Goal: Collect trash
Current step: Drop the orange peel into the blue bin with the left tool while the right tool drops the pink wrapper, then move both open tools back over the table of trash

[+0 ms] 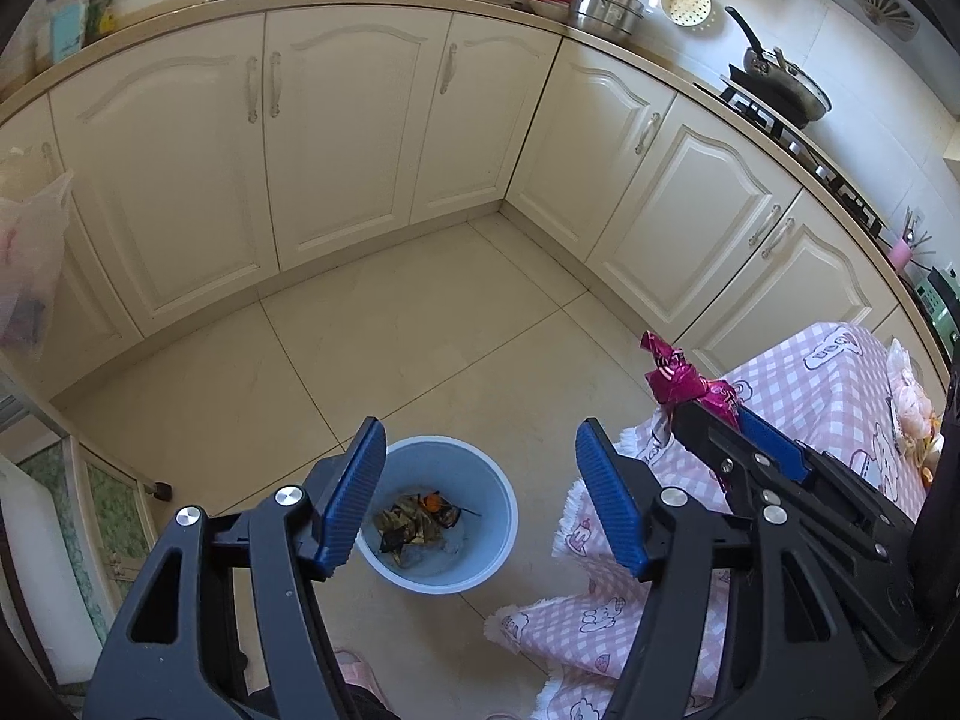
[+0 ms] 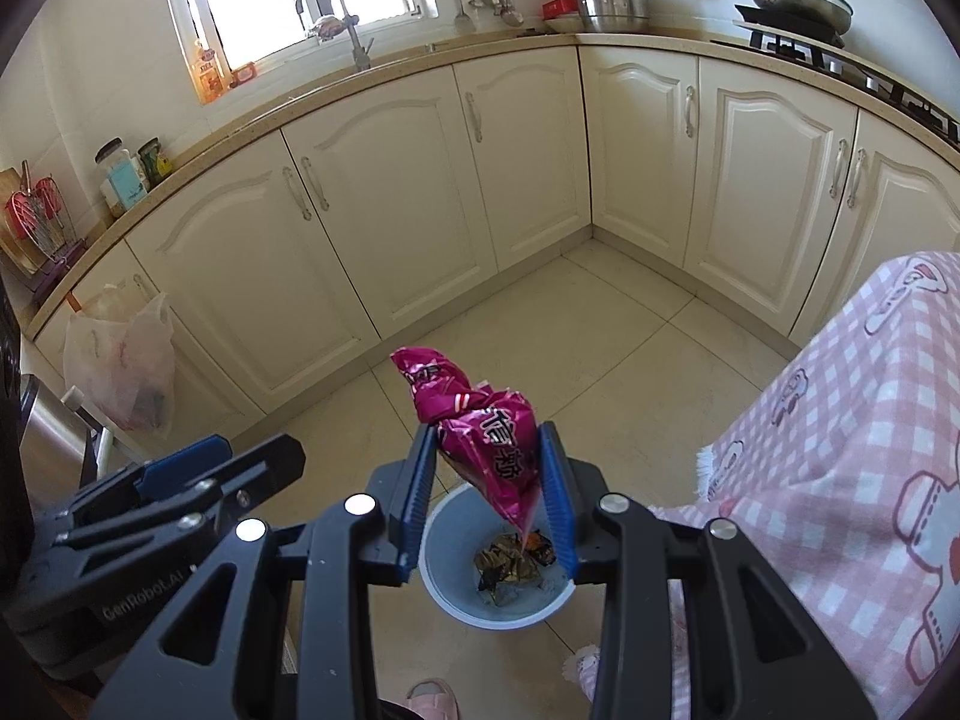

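Observation:
A blue bin [image 1: 487, 487] stands on the tiled floor with dark wrappers and an orange scrap inside; it also shows in the right wrist view [image 2: 456, 603]. My right gripper [image 2: 489, 495] is shut on a crumpled magenta snack bag [image 2: 480, 426] and holds it above the bin's opening. The bag [image 1: 684, 375] and the right gripper [image 1: 711, 420] show at the right of the left wrist view. My left gripper [image 1: 480, 495] is open and empty, above the bin; it shows at lower left in the right wrist view [image 2: 198, 468].
A table with a pink checked cloth [image 1: 810, 396] stands right of the bin, also in the right wrist view [image 2: 840, 450]. Cream cabinets [image 1: 336, 132] line the far walls. A plastic bag [image 2: 120, 360] hangs at the left. Pink slippers [image 2: 432, 696] are beside the bin.

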`<state>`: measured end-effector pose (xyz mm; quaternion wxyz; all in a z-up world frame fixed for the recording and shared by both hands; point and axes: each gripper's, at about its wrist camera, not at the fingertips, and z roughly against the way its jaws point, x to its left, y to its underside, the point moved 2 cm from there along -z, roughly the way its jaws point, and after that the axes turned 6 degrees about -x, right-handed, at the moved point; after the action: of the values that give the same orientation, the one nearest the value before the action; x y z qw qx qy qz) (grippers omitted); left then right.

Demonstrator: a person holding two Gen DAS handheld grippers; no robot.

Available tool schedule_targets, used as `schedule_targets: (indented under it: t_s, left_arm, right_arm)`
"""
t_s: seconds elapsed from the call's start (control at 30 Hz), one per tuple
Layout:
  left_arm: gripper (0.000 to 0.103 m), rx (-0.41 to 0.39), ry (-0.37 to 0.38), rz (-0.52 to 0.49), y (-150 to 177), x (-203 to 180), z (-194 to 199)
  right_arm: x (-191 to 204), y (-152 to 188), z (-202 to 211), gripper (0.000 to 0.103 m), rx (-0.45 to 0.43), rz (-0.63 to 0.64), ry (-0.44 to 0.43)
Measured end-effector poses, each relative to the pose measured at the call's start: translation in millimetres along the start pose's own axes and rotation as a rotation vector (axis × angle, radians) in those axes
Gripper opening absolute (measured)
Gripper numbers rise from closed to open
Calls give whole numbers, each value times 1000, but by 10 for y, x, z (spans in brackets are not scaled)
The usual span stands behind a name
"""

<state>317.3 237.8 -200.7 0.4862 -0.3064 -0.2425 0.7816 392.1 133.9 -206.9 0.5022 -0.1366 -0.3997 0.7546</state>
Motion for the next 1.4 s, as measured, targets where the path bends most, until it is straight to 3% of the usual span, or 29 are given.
schedule_targets:
  t_s: [0.27, 0.5, 0.8, 1.03, 1.23, 1.4]
  left_arm:
    - [63, -33, -29, 35, -92, 125, 120]
    - [63, -46, 30, 3, -120, -144, 241]
    - [63, -73, 194, -116, -44, -1051, 546]
    - [63, -69, 313, -257, 176, -1936, 697]
    - [63, -35, 381, -366, 348, -2619, 633]
    - [63, 10, 396, -433, 435, -3073, 407]
  right_arm:
    - [143, -140, -35, 47, -32, 17, -13]
    - [-47, -187, 280, 47, -73, 7, 19]
    - [-800, -186, 1192, 47, -182, -55, 149]
    - [-1682, -7, 1981, 49, -257, -152, 279]
    - [-2411, 172, 2338, 49, -252, -237, 380]
    - [-2850, 269, 2387, 49, -225, -278, 420]
